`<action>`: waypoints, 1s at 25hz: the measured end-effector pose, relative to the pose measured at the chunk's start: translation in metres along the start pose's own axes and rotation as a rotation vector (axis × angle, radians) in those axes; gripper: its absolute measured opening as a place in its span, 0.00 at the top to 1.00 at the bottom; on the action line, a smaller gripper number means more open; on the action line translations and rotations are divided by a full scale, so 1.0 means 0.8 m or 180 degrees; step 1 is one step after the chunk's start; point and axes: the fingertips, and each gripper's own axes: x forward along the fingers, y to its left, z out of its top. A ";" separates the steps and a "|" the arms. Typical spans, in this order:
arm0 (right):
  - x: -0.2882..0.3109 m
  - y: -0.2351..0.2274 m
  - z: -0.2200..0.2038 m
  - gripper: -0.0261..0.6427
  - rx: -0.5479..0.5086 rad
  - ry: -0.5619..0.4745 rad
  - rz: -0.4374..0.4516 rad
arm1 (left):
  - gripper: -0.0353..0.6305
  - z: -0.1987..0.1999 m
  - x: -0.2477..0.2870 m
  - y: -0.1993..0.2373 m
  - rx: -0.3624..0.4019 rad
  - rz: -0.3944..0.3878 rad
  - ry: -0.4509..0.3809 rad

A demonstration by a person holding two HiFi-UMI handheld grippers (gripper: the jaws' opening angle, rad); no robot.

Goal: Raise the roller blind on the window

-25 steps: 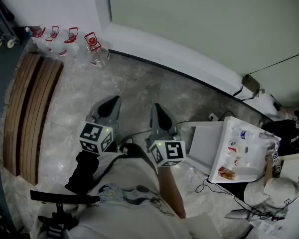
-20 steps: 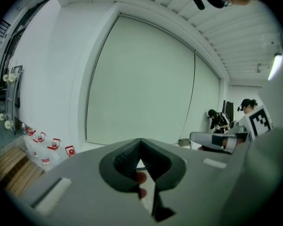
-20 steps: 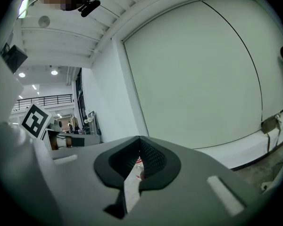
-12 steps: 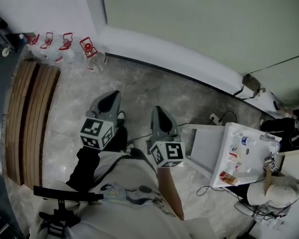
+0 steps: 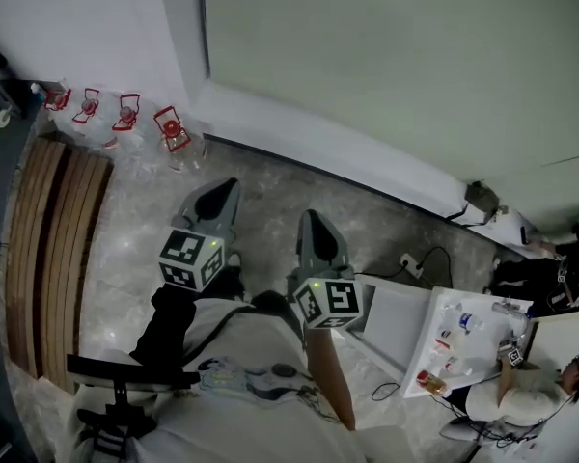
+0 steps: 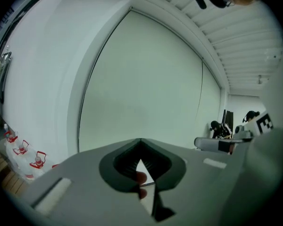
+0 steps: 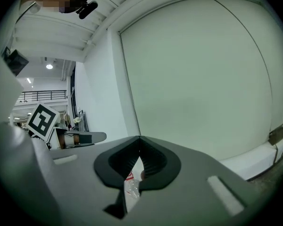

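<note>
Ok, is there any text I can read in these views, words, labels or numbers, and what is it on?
No text can be read anywhere.
Marker cubes: black-and-white square codes only, no letters.
Floor bottles: any label is too small to read.
Table bottles on the white table: print too small and blurred.

Matt roller blind (image 5: 396, 56) above glossy stone floor (image 5: 270, 179).

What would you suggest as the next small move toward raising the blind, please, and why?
Probably step closer to the blind: it hangs fully down, and the left tongs and right tongs are both shut, empty, and short of it above the floor.
</note>
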 end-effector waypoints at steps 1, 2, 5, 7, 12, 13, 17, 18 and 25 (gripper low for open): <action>0.012 0.003 0.001 0.96 -0.0020 0.0011 0.0023 | 0.95 0.003 0.006 0.009 -0.0015 0.0012 -0.0003; 0.018 0.005 0.003 0.96 -0.0034 0.0024 0.0051 | 0.95 0.006 0.010 0.012 -0.0022 0.0027 -0.0004; 0.028 0.004 0.007 0.96 -0.0032 0.0082 0.0139 | 0.95 0.011 0.014 0.014 -0.0016 0.0098 0.0015; 0.048 0.000 0.011 0.96 -0.0021 0.0124 0.0206 | 0.95 0.014 0.025 0.028 -0.0051 0.0190 0.0034; 0.117 -0.008 0.006 0.96 -0.0038 0.0302 0.0464 | 0.95 0.014 0.056 0.082 -0.0165 0.0485 0.0076; 0.137 -0.012 0.003 0.96 -0.0045 0.0334 0.0525 | 0.95 0.013 0.068 0.095 -0.0182 0.0550 0.0075; 0.222 -0.026 0.022 0.96 -0.0099 0.0339 0.0825 | 0.95 0.036 0.115 0.144 -0.0163 0.0815 0.0027; 0.242 -0.029 0.036 0.96 -0.0119 0.0316 0.0905 | 0.95 0.049 0.126 0.152 -0.0137 0.0868 -0.0002; 0.361 -0.020 0.134 0.96 -0.0435 0.0019 0.1515 | 0.95 0.131 0.187 0.208 0.0017 0.1225 -0.0290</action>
